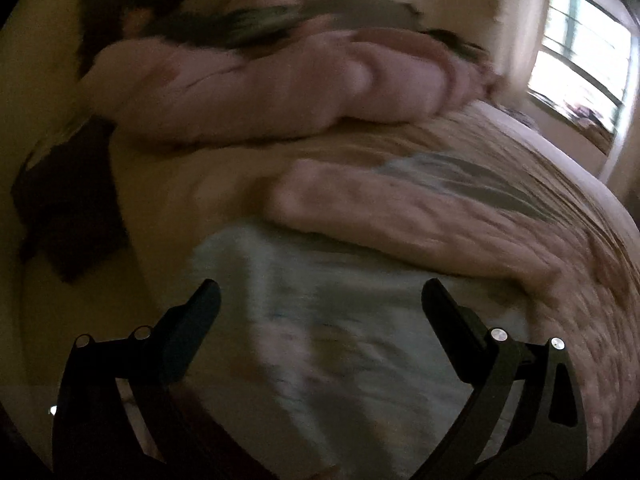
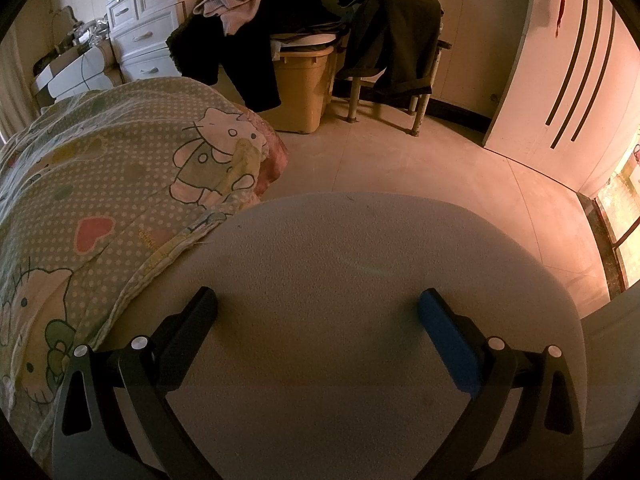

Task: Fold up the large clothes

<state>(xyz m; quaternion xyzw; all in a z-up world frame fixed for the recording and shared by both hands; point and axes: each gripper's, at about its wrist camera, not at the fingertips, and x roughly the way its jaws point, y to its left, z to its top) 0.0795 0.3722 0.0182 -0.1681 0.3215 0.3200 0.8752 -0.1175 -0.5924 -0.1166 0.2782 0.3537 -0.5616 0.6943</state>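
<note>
In the blurred left wrist view my left gripper [image 1: 320, 292] is open and empty above a pale blue-white cloth [image 1: 320, 320] lying on a bed. A pink garment [image 1: 400, 216] lies just beyond it, with a grey-blue piece [image 1: 448, 168] behind that. In the right wrist view my right gripper [image 2: 318, 300] is open and empty over a bare grey table top [image 2: 340, 260]. A green dotted cartoon-cat cloth [image 2: 100, 200] covers the table's left part, left of the left finger [image 2: 196, 316].
A big pink quilt [image 1: 260, 88] is heaped at the bed's far side, with a window [image 1: 580, 52] at right. Beyond the table are a yellow bin [image 2: 304, 84], a stool draped with dark clothes [image 2: 396, 40], white drawers [image 2: 144, 32] and a door [image 2: 560, 60].
</note>
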